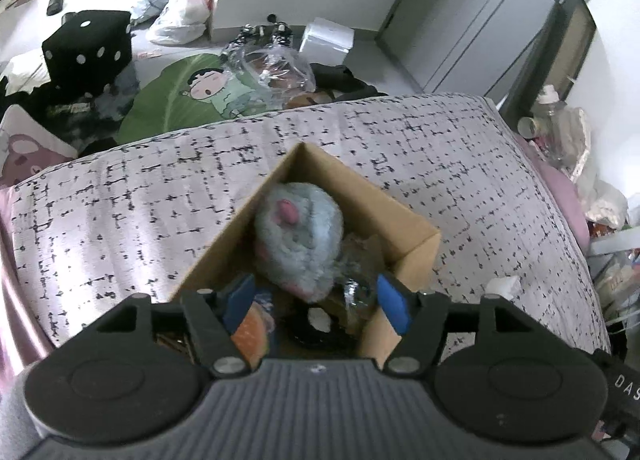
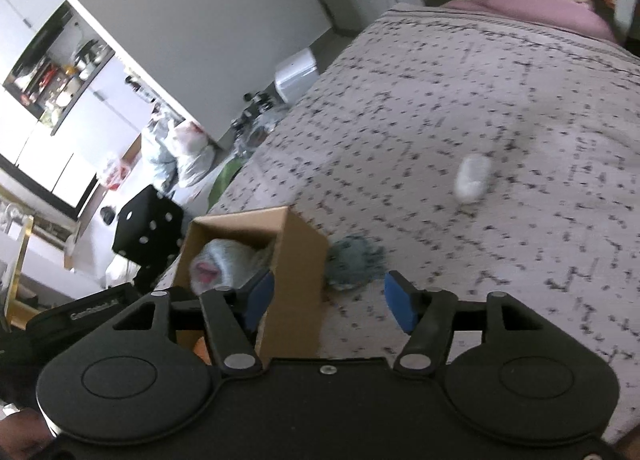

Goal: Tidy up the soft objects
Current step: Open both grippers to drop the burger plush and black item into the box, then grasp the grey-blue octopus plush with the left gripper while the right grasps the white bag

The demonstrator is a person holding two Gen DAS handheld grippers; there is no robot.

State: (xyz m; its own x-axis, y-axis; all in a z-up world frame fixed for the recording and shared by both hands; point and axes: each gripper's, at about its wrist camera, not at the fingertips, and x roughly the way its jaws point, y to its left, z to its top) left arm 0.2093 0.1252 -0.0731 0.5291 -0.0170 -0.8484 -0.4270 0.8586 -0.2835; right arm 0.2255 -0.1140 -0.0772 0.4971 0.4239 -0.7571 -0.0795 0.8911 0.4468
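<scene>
A brown cardboard box [image 1: 404,215] stands open on the patterned bed cover [image 1: 120,195]. A pale blue plush with a pink nose [image 1: 300,236] lies in it among an orange soft piece [image 1: 250,336] and crinkled plastic. My left gripper [image 1: 316,300] is open and empty right above the box's near part. In the right wrist view the box [image 2: 296,260] holds the plush [image 2: 224,266]. A blue-grey fluffy ball [image 2: 356,262] lies on the cover against the box's right side. A small white soft object [image 2: 472,177] lies farther off. My right gripper [image 2: 332,298] is open and empty, just short of the fluffy ball.
The bed's far edge drops to a floor with a green cartoon cushion [image 1: 180,95], a black dice-shaped pouf [image 1: 88,47], plastic bags [image 1: 180,11] and a white bin [image 1: 326,39]. Bottles and cups [image 1: 556,119] crowd the bed's right side. A crumpled white tissue [image 1: 504,286] lies near the box.
</scene>
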